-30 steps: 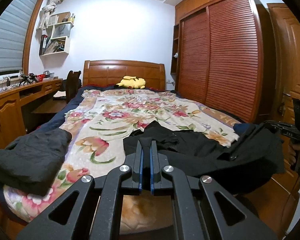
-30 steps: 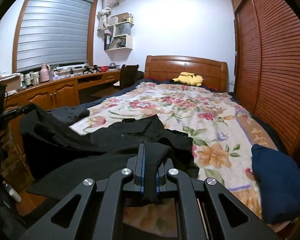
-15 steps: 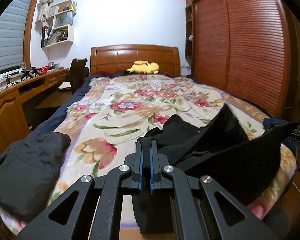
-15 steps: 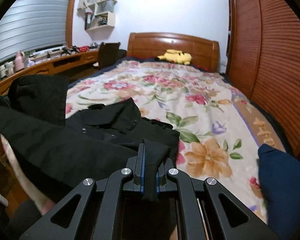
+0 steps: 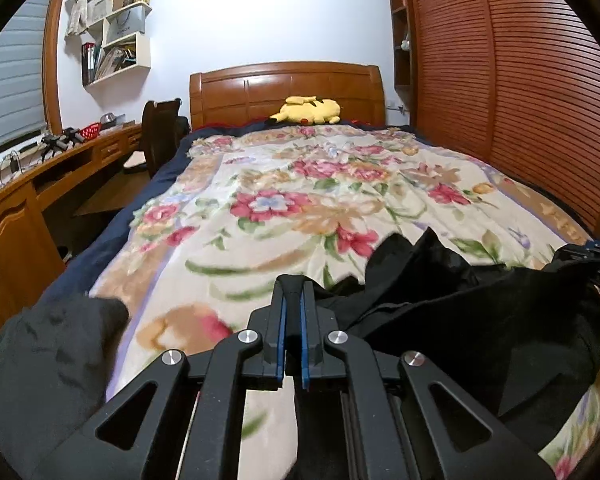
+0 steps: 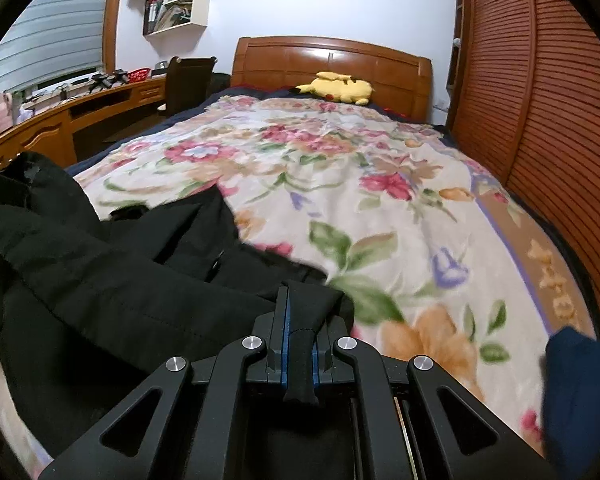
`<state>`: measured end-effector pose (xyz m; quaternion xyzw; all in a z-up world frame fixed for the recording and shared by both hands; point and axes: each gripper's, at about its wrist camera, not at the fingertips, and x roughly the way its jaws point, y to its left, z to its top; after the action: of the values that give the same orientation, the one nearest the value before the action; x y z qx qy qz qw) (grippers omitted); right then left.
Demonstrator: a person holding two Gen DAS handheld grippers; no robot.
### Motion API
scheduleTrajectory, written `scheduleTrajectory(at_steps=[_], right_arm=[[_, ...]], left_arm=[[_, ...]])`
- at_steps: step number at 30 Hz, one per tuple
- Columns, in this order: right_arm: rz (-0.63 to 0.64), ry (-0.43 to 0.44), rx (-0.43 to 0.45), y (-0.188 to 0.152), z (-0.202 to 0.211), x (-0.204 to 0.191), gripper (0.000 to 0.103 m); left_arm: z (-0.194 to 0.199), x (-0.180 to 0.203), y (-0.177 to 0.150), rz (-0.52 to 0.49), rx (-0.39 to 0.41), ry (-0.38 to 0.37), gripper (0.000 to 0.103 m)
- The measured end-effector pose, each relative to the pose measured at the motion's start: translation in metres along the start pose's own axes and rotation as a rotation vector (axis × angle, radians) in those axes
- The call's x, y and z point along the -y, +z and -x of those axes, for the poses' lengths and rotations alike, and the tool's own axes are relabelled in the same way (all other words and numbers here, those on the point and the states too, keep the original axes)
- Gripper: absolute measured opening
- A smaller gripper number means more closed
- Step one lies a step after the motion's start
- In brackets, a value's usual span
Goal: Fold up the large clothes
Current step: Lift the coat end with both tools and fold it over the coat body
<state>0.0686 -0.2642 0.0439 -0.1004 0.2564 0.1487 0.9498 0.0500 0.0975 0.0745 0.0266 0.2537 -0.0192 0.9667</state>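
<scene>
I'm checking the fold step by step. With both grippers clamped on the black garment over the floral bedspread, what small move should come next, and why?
Probably lower both grippers to lay the black garment flat on the floral bedspread. The left gripper and right gripper pinch its edge, and it hangs bunched off the near end of the bed.

You're in home bedroom: bed with floral blanket, wooden headboard, slatted wardrobe doors, built-in desk, wall shelves holding what look like books, yellow plush toy.
</scene>
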Motion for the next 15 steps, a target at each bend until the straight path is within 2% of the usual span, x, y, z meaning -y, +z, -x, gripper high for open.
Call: scheduleTrajectory(at_steps=[3, 7, 12, 15], right_arm=[[-0.016, -0.019, 0.021, 0.02, -0.01, 0.007, 0.007], [-0.025, -0.048, 0.024, 0.045, -0.026, 0.007, 0.007], [-0.018, -0.057, 0.001, 0.051, -0.058, -0.001, 0.007], [-0.02, -0.042, -0.013, 0.048, -0.076, -0.005, 0.007]], left_arm=[[-0.017, 0.003, 0.02, -0.021, 0.004, 0.029, 0.006], [-0.047, 0.003, 0.037, -0.005, -0.03, 0.071, 0.007], [-0.07, 0.011, 0.031, -0.035, -0.058, 0.096, 0.007], [-0.074, 0.012, 0.023, -0.026, -0.082, 0.059, 0.012]])
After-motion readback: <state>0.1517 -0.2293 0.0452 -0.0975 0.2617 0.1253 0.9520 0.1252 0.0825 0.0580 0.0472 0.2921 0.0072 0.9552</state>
